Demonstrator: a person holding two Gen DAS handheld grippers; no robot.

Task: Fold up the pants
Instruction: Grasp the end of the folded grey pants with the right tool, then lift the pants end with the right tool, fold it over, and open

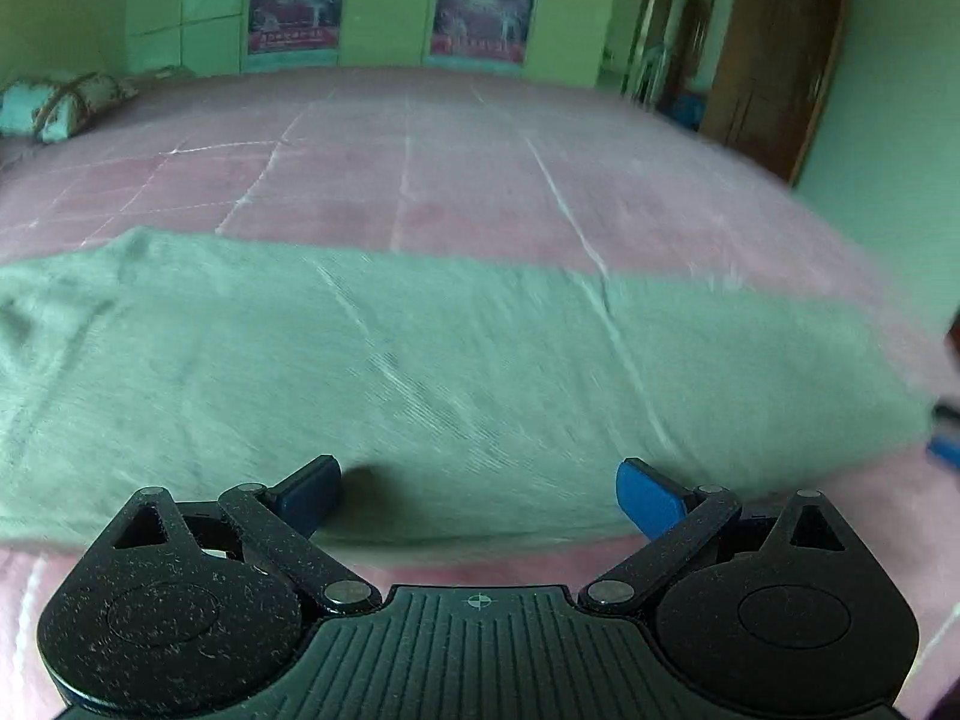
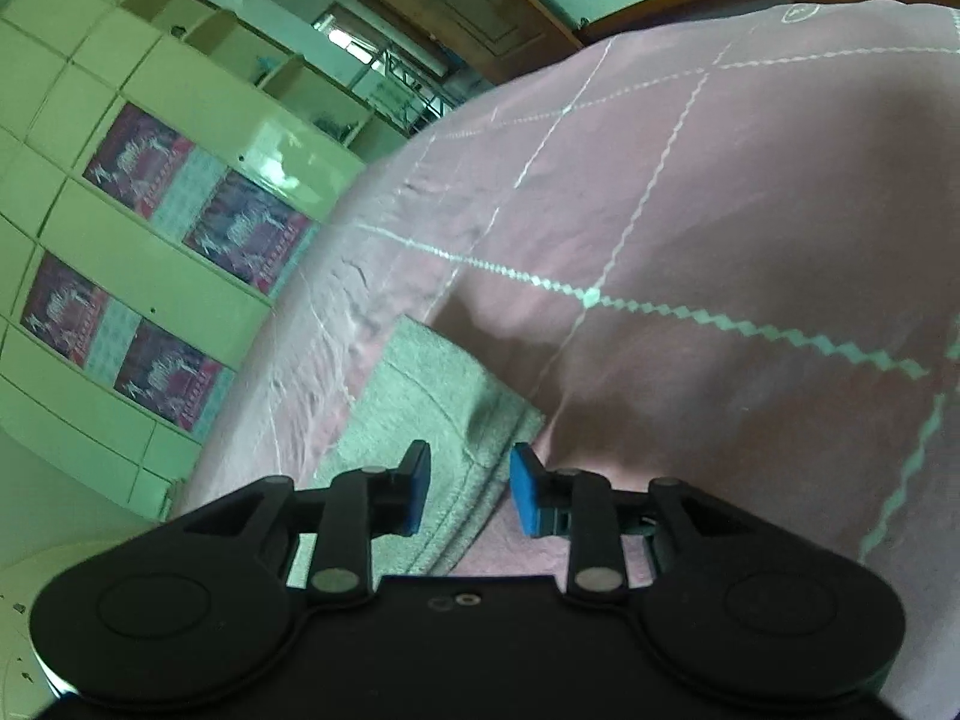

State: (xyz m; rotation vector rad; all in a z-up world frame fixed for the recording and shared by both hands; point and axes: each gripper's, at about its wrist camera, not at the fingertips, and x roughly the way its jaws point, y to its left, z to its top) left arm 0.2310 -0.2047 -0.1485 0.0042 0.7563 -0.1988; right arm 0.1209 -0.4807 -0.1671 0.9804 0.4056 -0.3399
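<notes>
pants (image 1: 420,372) blurred, cropped left (motion smear)

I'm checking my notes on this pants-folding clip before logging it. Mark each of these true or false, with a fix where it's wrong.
1. The grey pants lie on a pink quilted bedspread. True.
2. The left tongs are shut on the pants. False: they are wide open, holding nothing.
3. The right tongs are open over an edge of the pants. True.
4. The pants hang from a hanger. False: they lie flat on the bedspread.
5. A pillow lies at the bed's far left. True.
</notes>
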